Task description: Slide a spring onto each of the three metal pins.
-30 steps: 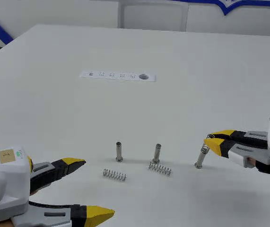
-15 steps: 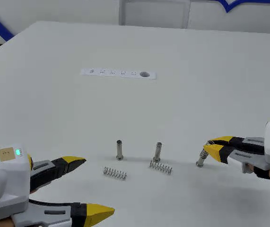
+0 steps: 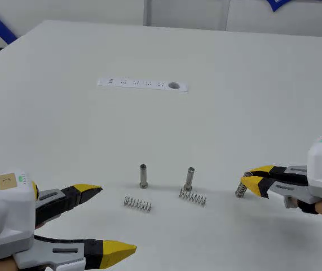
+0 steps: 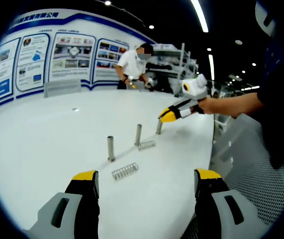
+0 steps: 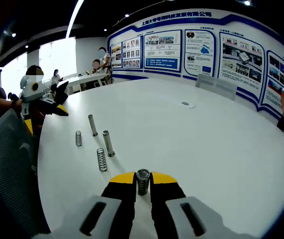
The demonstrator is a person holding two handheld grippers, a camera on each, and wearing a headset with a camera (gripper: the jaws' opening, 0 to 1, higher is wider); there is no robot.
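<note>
Three short metal pins stand upright on the white table: a left pin, a middle pin and a right pin. The right pin wears a spring, and my right gripper is shut on that spring low near the table. Two loose springs lie flat, one in front of the left pin and one in front of the middle pin. My left gripper hovers open at the near left, short of the loose spring, with nothing between its fingers.
A flat white power strip lies farther back on the table. The table's near edge runs just behind both grippers. People stand at benches in the room beyond, well away from the work.
My right gripper has gone down along the right pin with the spring, from the pin's top towards its base. The left gripper has stayed open in place. The head camera tilted slightly.
</note>
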